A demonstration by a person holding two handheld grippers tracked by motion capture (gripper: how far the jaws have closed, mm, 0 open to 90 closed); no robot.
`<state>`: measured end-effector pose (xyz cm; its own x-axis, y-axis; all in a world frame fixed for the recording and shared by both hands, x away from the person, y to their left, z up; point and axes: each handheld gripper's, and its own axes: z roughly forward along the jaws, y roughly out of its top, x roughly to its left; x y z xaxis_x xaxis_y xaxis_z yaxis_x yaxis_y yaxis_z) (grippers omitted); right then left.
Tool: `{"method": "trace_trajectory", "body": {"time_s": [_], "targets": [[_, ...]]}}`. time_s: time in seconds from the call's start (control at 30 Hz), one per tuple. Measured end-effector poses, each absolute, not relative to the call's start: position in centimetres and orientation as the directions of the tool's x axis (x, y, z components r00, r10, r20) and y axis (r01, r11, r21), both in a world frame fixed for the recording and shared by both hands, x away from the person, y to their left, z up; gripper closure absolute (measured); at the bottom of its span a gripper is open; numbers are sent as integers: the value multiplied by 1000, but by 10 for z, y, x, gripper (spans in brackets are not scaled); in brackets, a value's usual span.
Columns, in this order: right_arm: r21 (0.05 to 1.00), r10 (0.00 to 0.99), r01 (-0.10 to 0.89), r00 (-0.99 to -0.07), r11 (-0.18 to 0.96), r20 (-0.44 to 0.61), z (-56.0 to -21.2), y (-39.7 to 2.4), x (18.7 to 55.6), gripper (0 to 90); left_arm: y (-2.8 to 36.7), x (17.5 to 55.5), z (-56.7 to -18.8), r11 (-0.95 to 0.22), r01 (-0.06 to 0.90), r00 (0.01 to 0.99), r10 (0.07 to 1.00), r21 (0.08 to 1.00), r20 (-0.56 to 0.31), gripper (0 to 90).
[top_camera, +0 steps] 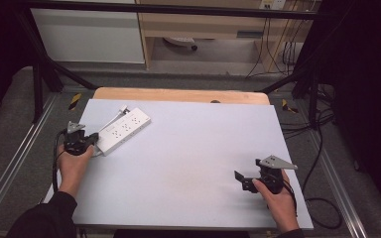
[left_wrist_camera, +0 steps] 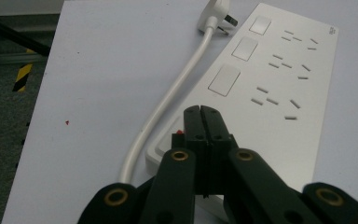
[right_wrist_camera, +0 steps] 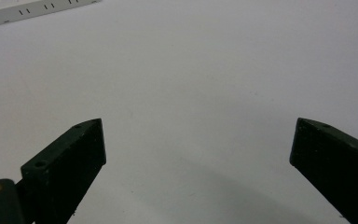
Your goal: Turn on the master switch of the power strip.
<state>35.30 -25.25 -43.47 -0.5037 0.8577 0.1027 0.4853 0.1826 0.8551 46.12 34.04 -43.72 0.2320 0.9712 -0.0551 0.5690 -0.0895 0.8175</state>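
Clearly the white power strip (top_camera: 123, 129) is the thing being worked on: it lies flat and skewed near the far left corner of the tabletop (top_camera: 193, 148), its long axis running from that corner down toward the left edge. In the left gripper view its top face shows three blank rectangular buttons (left_wrist_camera: 224, 80) in a row beside several groups of slotted sockets, and a small red mark (left_wrist_camera: 181, 132) sits at the near end, just beside the jaw tips; I cannot tell whether that is a switch or a lamp. A white cable (left_wrist_camera: 168, 105) leaves that near end, curves along the strip's side and ends in a plug (left_wrist_camera: 217, 14) lying on the tabletop by the far end, unplugged.

The left gripper (left_wrist_camera: 200, 110) has its jaws pressed together with no gap and nothing between them, the tips resting over the strip's near end, touching it or nearly so. That reads as a poke rather than a grasp: the step in hand looks like pressing the control at that end, or nudging the strip. The next move probably calls for a short, straight downward push, kept light enough that the strip does not slide or pivot on the smooth surface.

The right gripper (top_camera: 246, 177) sits well apart near the near right corner, jaws spread wide over bare tabletop, holding nothing. It could come across to steady the strip if the push makes it shift.
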Motion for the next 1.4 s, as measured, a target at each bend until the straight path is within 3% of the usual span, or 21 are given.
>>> {"method": "trace_trajectory", "body": {"time_s": [1.4], "targets": [[853,856,488,-507,185,104,-435,-253,353,38,335,464,-439,-107,566,235,971,817,-35,900]]}}
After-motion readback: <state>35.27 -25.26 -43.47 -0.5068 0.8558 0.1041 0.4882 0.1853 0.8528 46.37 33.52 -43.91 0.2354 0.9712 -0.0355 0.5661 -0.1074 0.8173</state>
